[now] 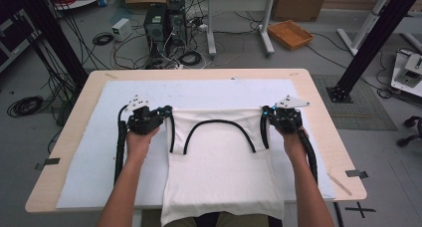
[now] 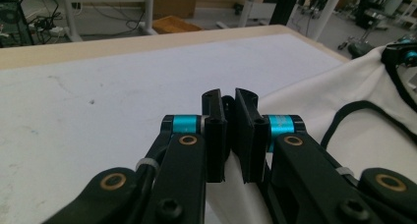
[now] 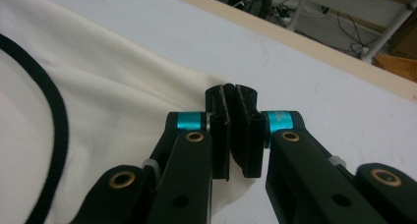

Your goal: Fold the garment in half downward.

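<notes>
A white tank top (image 1: 219,162) with black trim lies on the white mat (image 1: 99,152), its hem hanging over the table's near edge. My left gripper (image 1: 166,110) is shut on the top's left shoulder corner. In the left gripper view the jaws (image 2: 228,103) pinch black trim, with white cloth (image 2: 314,98) trailing off to the right. My right gripper (image 1: 263,112) is shut on the right shoulder corner. In the right gripper view its jaws (image 3: 231,98) clamp the cloth edge (image 3: 123,96). The top edge of the garment stretches between the two grippers.
The mat covers most of a wooden table (image 1: 318,102). On the floor beyond stand computer towers (image 1: 164,23), loose cables (image 1: 25,105) and an orange basket (image 1: 289,34). Black frame posts (image 1: 368,43) rise at the left and right. A person's forearms (image 1: 124,187) come in from below.
</notes>
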